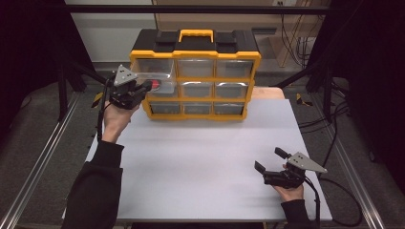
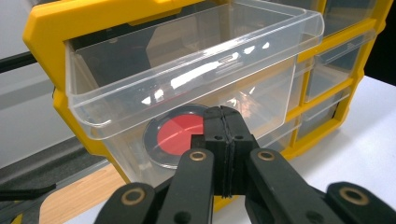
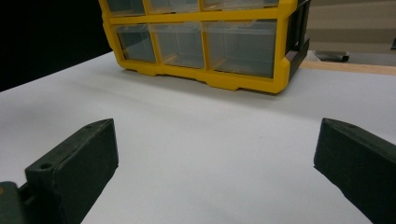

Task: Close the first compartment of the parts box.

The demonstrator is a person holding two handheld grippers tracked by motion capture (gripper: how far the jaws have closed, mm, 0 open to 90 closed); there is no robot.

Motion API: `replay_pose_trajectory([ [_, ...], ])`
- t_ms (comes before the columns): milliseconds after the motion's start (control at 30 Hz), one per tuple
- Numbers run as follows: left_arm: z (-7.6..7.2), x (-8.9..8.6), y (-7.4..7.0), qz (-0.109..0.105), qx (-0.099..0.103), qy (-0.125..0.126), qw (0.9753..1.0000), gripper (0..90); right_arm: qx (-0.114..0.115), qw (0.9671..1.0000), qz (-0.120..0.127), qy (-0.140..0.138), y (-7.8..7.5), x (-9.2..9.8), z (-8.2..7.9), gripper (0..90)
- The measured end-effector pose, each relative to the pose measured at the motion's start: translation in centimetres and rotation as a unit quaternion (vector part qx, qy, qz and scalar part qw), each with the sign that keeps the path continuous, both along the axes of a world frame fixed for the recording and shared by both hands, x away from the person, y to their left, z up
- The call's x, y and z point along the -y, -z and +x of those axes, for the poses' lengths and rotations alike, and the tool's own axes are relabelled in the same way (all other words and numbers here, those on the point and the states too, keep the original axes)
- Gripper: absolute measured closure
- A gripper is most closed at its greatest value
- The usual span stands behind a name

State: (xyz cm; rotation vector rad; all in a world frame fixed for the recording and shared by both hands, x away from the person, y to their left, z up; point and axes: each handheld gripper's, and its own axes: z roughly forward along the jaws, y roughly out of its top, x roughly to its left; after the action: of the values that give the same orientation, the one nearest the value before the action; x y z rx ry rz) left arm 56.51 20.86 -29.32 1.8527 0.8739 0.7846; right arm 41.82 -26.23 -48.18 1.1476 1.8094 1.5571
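No brand or writing can be read on the organizer (image 1: pixel 196 76), a yellow-and-black case with a yellow handle and three rows of three clear drawers, standing at the far edge of the white counter (image 1: pixel 205 162). Your left claw (image 1: pixel 145 87) is up at the organizer's left column, jaws pressed together with nothing between them. In the left gripper view that claw (image 2: pixel 224 135) sits just in front of the drawer (image 2: pixel 187 70), the top-left one, which is pulled out toward you and looks empty. Below and behind it, seen through the clear plastic, lies a round disc (image 2: pixel 180 135), red in the middle with a dark rim; which compartment holds it you cannot tell for sure, though it appears to be the one under the open drawer. The other drawers are shut and look empty. Your right claw (image 1: pixel 270 160) rests low over the counter's near right, jaws wide apart and empty, well away from the organizer (image 3: pixel 205 42).
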Motion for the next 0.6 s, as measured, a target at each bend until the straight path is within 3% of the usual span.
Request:
replay_pose_trajectory([
  [600, 1.6, 0.2, 0.0, -0.004, -0.001, -0.008, 1.0, 89.3, -0.001, 1.0, 0.0, 0.001, 0.0, 0.0, 0.0, 0.3],
])
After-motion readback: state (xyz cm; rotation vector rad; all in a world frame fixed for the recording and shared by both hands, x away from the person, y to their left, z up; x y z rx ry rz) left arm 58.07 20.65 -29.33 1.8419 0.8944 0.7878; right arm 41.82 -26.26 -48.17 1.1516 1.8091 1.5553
